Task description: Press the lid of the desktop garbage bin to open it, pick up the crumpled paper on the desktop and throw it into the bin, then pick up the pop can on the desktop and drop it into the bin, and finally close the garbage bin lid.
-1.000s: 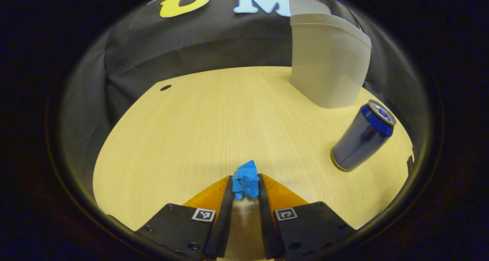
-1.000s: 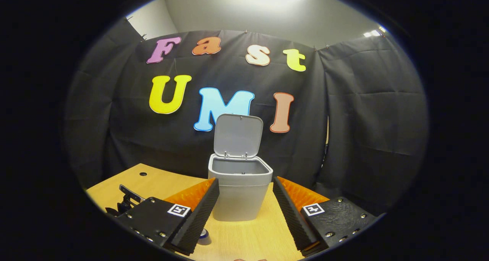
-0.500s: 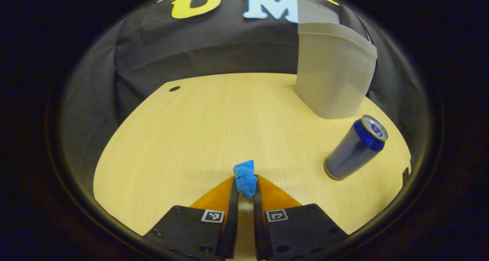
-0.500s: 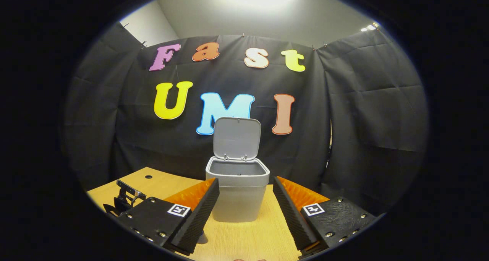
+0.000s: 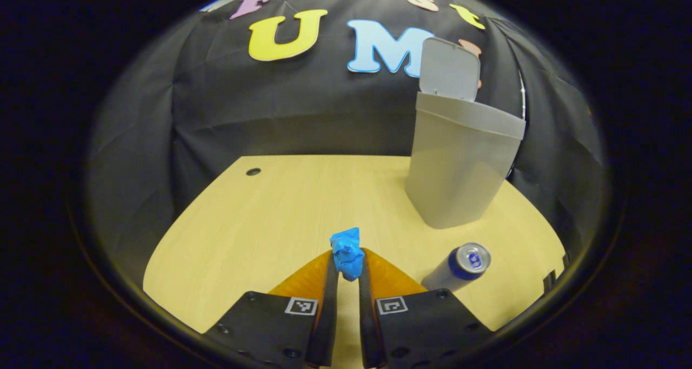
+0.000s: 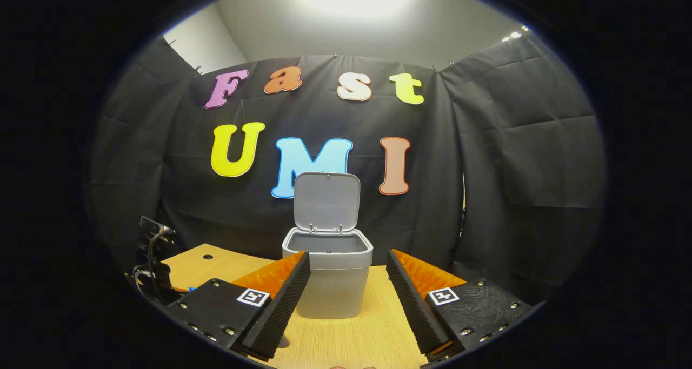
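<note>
The left gripper pinches the paper between nearly closed jaws, above the table. The can stands right of them, the bin beyond. The right gripper has wide, empty jaws framing the open-lidded bin ahead.

Left gripper: two long wedge fingers, thin at the tip and wide at the back. On each wide back part, a small square mark in black and white and round screws near the edge. Right gripper: same shape, same square marks, a row of little screws, zigzag ribs down the inner sides. Farther off in the right gripper view, dark looping cables on the left gripper's dark frame.
</note>
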A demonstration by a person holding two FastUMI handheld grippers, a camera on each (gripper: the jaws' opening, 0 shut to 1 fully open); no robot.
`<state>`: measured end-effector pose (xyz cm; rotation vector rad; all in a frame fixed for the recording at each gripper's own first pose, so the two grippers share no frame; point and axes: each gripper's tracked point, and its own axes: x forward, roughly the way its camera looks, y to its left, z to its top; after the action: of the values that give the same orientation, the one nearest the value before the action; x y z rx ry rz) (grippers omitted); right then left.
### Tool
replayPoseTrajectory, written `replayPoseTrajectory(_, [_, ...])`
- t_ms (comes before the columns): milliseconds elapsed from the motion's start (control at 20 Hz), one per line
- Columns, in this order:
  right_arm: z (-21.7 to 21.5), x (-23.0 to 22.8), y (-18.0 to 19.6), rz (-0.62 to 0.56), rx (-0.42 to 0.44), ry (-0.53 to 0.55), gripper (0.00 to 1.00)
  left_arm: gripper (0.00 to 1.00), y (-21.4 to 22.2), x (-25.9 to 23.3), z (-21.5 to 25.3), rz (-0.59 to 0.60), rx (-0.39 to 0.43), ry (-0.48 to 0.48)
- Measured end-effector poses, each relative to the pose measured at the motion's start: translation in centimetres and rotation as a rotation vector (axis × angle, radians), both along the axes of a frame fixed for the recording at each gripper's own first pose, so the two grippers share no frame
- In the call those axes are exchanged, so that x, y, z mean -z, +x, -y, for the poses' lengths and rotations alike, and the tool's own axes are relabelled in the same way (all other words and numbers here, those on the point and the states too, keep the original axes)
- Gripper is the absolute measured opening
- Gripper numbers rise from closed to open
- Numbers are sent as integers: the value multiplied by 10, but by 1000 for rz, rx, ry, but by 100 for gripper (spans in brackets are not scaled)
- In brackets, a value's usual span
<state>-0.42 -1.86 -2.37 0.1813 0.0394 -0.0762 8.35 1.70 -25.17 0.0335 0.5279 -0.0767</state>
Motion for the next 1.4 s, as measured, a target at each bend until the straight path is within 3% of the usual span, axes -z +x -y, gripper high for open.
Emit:
replayPoseTrajectory(800, [26,16,5,-22,36,-7,91,27,74,-157,126,267,204,-120])
replayPoseTrajectory(1400, [47,38,13,-97,123,-3,91,26,151,-179,208,280,352,-177])
